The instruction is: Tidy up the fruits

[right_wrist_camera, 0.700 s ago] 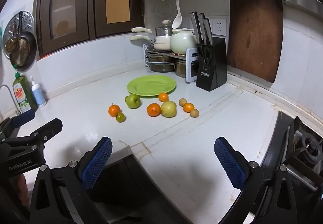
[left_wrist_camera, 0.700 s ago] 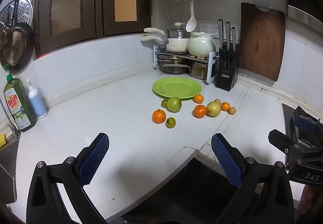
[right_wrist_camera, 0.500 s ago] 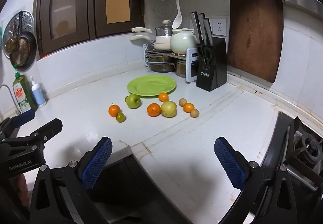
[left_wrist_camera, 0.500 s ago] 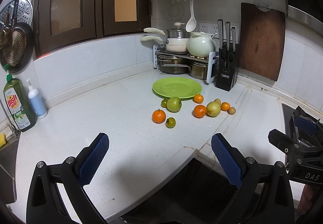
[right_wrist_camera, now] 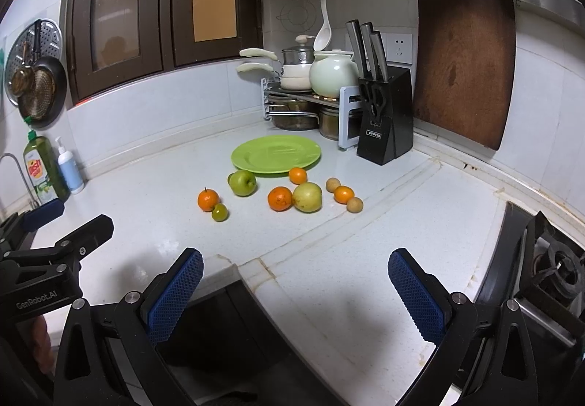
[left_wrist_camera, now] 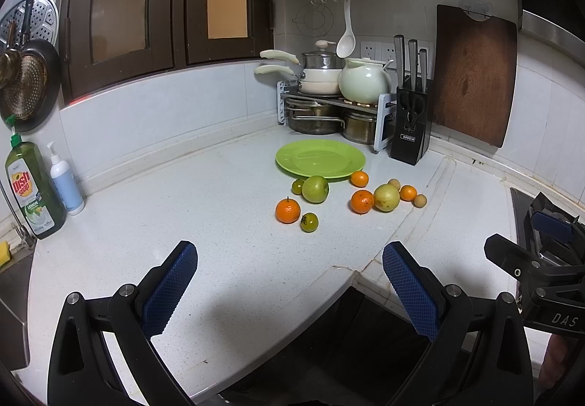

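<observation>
A green plate (left_wrist_camera: pixel 320 159) (right_wrist_camera: pixel 276 154) lies empty on the white counter, in front of the pot rack. Several fruits lie loose just in front of it: a green apple (left_wrist_camera: pixel 315 189) (right_wrist_camera: pixel 242 182), a yellow-green pear (left_wrist_camera: pixel 386 197) (right_wrist_camera: pixel 307 197), oranges (left_wrist_camera: pixel 287 210) (right_wrist_camera: pixel 280 198), small green fruits (left_wrist_camera: pixel 309 222) (right_wrist_camera: pixel 219 212) and small brown ones (left_wrist_camera: pixel 420 200) (right_wrist_camera: pixel 354 205). My left gripper (left_wrist_camera: pixel 289 290) is open and empty, well short of the fruits. My right gripper (right_wrist_camera: pixel 294 294) is open and empty too, over the counter's front edge.
A pot rack (left_wrist_camera: pixel 329 106) and a black knife block (left_wrist_camera: pixel 409 135) stand behind the plate. A wooden cutting board (left_wrist_camera: pixel 471 76) leans on the right wall. Soap bottles (left_wrist_camera: pixel 33 186) stand by the sink at left. A gas stove (right_wrist_camera: pixel 548 259) is at right.
</observation>
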`<state>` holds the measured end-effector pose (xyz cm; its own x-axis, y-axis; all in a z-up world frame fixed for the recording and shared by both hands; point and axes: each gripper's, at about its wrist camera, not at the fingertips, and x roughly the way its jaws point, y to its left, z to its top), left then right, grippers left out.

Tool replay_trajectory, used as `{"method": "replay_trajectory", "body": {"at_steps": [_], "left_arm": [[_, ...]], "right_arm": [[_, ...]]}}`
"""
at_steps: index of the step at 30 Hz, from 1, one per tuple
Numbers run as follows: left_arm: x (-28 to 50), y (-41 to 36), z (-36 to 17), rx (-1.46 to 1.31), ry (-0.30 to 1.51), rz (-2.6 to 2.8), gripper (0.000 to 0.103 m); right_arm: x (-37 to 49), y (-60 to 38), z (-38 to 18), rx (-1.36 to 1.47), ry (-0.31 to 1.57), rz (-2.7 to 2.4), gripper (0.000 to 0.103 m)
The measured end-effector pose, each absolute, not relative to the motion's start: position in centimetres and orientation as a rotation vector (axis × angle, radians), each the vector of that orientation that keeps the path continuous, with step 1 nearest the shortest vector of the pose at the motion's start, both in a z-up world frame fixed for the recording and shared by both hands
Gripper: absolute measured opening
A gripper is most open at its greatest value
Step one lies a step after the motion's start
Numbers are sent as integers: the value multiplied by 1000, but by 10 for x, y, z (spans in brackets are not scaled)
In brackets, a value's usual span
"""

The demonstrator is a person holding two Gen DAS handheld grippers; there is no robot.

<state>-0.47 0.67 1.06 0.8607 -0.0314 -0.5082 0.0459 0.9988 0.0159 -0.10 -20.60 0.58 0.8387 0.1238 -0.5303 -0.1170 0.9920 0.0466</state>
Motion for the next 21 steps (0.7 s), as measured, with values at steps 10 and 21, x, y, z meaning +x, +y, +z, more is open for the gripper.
{"method": "replay_trajectory", "body": {"at_steps": [10,21], "left_arm": [[-5,7,10,28,533,-40,103],[4,14,5,23,547,-31,103]], "right_arm": [[1,-202,5,15,567,133,102],[7,-197,2,4,565,137,102]]}}
